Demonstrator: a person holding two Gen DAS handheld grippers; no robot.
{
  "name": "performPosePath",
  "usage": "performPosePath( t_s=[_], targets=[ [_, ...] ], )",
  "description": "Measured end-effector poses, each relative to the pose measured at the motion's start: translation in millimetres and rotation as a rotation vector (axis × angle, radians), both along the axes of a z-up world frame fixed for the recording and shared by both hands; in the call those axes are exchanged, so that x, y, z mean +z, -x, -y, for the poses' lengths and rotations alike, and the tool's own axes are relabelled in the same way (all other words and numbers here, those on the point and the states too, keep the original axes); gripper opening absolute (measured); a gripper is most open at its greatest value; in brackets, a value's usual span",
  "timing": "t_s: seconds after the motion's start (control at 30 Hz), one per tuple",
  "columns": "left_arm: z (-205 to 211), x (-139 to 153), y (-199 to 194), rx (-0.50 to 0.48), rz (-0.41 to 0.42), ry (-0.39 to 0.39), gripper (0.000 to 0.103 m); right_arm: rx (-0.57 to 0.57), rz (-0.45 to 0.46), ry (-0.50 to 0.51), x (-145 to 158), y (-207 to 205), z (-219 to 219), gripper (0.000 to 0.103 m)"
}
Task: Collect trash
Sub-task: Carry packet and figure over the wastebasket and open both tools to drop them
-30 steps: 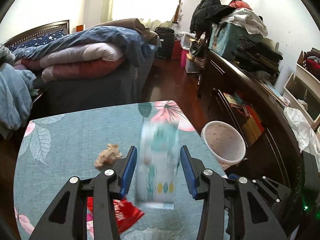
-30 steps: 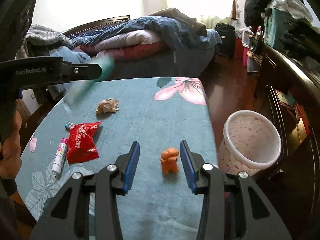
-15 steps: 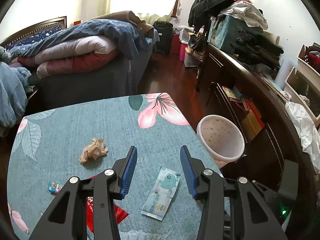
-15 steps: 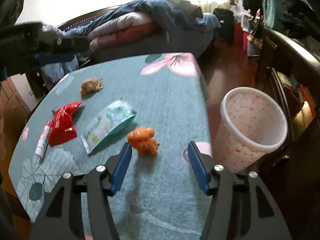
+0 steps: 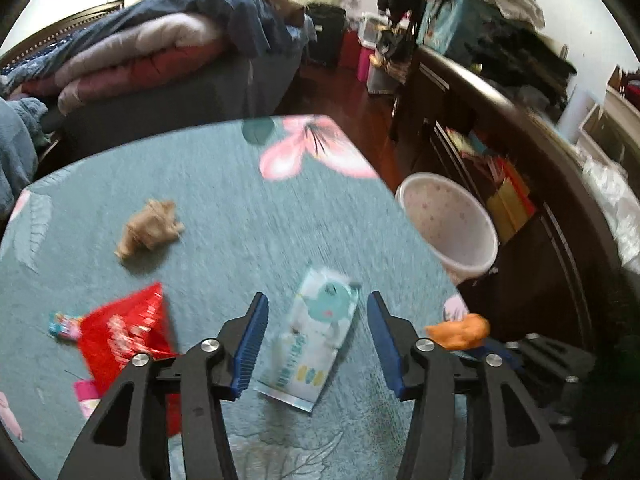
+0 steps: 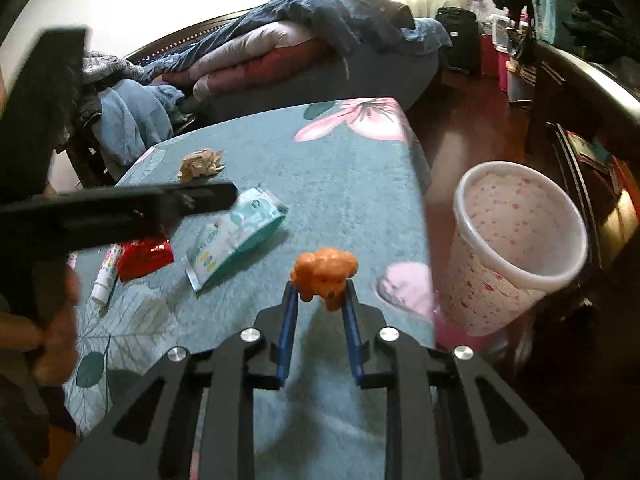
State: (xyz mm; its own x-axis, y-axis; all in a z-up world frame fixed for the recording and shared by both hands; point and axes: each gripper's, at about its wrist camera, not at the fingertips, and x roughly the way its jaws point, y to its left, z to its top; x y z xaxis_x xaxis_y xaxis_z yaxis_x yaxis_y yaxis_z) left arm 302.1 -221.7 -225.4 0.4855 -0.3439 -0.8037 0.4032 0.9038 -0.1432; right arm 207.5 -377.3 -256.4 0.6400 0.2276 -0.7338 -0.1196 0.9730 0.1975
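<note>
A white and teal wipes pack (image 5: 316,336) lies flat on the teal flowered tablecloth (image 5: 224,184). My left gripper (image 5: 318,300) hangs low over it, jaws opening, one blue pad on each side of the pack and neither touching it. My right gripper (image 6: 320,292) is shut on a small orange toy dog (image 6: 324,268), which also shows at the right of the left wrist view as the orange toy dog (image 5: 458,330). Other litter on the cloth: crumpled brown paper (image 5: 148,228), a red wrapper (image 5: 120,332) and a small white tube (image 6: 106,276).
A white bin with pink specks (image 6: 500,288) stands on the floor just past the table's right edge. A dark wooden cabinet (image 5: 520,168) runs behind it. A bed with piled blankets (image 6: 280,48) lies beyond the table. A person's hand (image 6: 56,340) holds the left gripper.
The wipes pack left my left gripper and came to rest on the cloth; that gripper then sank over it and widened. My right gripper closed on the orange toy dog.
</note>
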Motion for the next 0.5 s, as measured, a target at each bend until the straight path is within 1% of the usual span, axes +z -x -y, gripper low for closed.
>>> performPosePath(
  t_s=[0.1, 0.23, 0.27, 0.3, 0.37, 0.43, 0.5],
  targets=[
    [11, -18, 2, -0.024, -0.021, -0.044, 0.073, -0.015, 0.004, 0.011, 2, 11, 5, 0.023],
    [18, -35, 2, -0.013, -0.012, -0.120, 0.073, -0.015, 0.005, 0.001, 3, 18, 9, 0.023],
    [19, -37, 2, -0.012, -0.003, -0.127, 0.070, -0.013, 0.006, 0.002, 3, 18, 8, 0.023],
    [19, -37, 3, -0.009, 0.020, -0.145, 0.061, -0.013, 0.007, 0.002, 3, 18, 8, 0.023],
    [19, -35, 5, -0.013, 0.028, -0.132, 0.044, -0.012, 0.009, -0.004, 3, 19, 7, 0.023],
    [13, -32, 4, -0.004, 0.007, -0.096, 0.043, -0.012, 0.011, -0.009, 5, 20, 6, 0.023],
    [6, -25, 4, 0.007, 0.013, -0.071, 0.043, -0.011, 0.016, -0.012, 6, 21, 5, 0.023]
  ],
)
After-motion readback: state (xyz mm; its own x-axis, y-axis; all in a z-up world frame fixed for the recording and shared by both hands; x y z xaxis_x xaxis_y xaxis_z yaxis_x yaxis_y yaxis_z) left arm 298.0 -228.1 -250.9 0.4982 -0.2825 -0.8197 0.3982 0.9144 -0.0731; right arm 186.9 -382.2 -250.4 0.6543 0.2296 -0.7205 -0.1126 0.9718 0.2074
